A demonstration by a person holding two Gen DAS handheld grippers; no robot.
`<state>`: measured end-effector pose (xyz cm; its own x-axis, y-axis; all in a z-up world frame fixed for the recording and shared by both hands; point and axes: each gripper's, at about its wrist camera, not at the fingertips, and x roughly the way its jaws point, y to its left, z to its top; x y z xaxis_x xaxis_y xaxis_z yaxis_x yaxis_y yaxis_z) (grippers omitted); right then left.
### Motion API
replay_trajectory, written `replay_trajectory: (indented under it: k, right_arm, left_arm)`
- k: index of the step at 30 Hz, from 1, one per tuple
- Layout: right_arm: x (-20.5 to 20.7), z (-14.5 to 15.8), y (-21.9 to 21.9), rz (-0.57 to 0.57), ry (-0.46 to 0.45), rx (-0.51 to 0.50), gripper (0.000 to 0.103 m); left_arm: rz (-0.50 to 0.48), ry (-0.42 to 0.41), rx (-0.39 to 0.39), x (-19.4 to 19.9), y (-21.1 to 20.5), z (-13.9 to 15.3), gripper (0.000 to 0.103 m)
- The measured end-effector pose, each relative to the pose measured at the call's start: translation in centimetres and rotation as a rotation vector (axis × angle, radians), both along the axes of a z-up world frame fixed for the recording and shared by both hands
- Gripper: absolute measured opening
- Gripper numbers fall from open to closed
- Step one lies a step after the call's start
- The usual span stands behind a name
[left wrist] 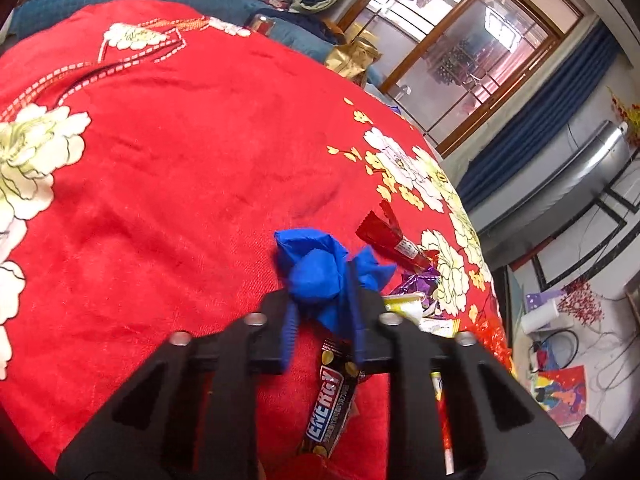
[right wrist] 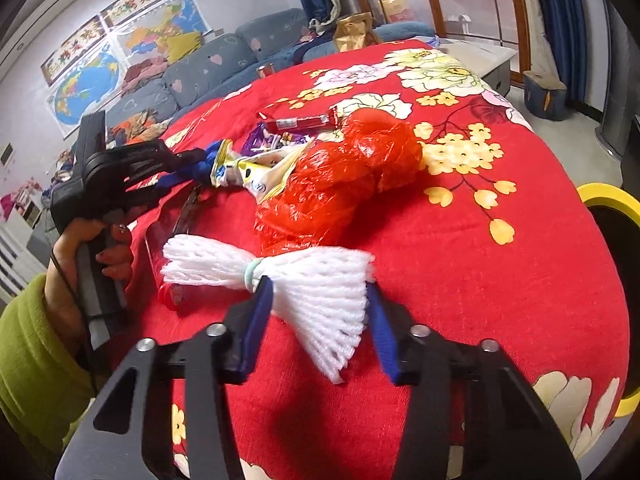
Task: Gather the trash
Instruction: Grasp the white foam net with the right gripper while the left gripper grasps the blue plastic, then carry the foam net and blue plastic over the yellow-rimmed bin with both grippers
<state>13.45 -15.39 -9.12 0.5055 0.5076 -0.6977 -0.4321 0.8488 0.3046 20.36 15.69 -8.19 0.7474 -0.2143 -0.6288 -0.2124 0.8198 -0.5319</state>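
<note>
My left gripper (left wrist: 322, 316) is shut on a crumpled blue wad (left wrist: 316, 268), held above the red floral cloth (left wrist: 160, 168). It also shows in the right wrist view (right wrist: 180, 168) at the left. My right gripper (right wrist: 318, 308) is shut on a white foam net (right wrist: 312, 292) tied with a pale band. Around them lie a black ENERGY bar wrapper (left wrist: 330, 400), a red wrapper (left wrist: 390, 242), a purple wrapper (left wrist: 416, 284), a yellow-white packet (right wrist: 256, 172) and a red plastic bag (right wrist: 340, 184).
A yellow-rimmed black bin (right wrist: 612, 216) stands at the right edge of the table. A gold bag (right wrist: 354, 30) and a can (right wrist: 266, 70) sit at the far side. A blue sofa (right wrist: 224, 64) is behind.
</note>
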Motion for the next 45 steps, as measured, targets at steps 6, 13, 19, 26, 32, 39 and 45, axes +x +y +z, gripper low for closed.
replay_trajectory:
  k: [6,13,19,26,32,39,45]
  right_arm:
    - [-0.4,0.1,-0.1,0.019,0.002,-0.001,0.024]
    - [-1.0,0.6,-0.4,0.035,-0.006,0.008,0.018]
    - [-1.7,1.4,-0.8,0.043,-0.021,0.018,0.018]
    - [-2.6,2.8,-1.3,0.047,-0.049,0.035,0.017]
    - [-2.9,3.9,-1.7,0.035,-0.079,0.042,0.017]
    - [-2.8,5.0,-2.7,0.008,-0.109,0.047,0.017]
    - [-2.6,5.5,-3.8,-0.025,-0.127,0.054,0.017]
  left_arm:
    - [0.005,-0.035,0.041,-1.4,-0.4,0.9,0.006]
    - [0.029,-0.119,0.071,-3.4,-0.5,3.5,0.006]
    - [0.028,-0.175,0.085,-5.1,-0.7,5.6,0.006]
    - [0.008,-0.211,0.102,-6.3,-1.6,6.8,0.006]
    - [-0.014,-0.23,0.113,-6.8,-2.4,7.5,0.006]
    - [-0.047,-0.255,0.125,-7.1,-3.6,8.2,0.006]
    - [-0.082,-0.268,0.135,-7.3,-4.8,8.7,0.006]
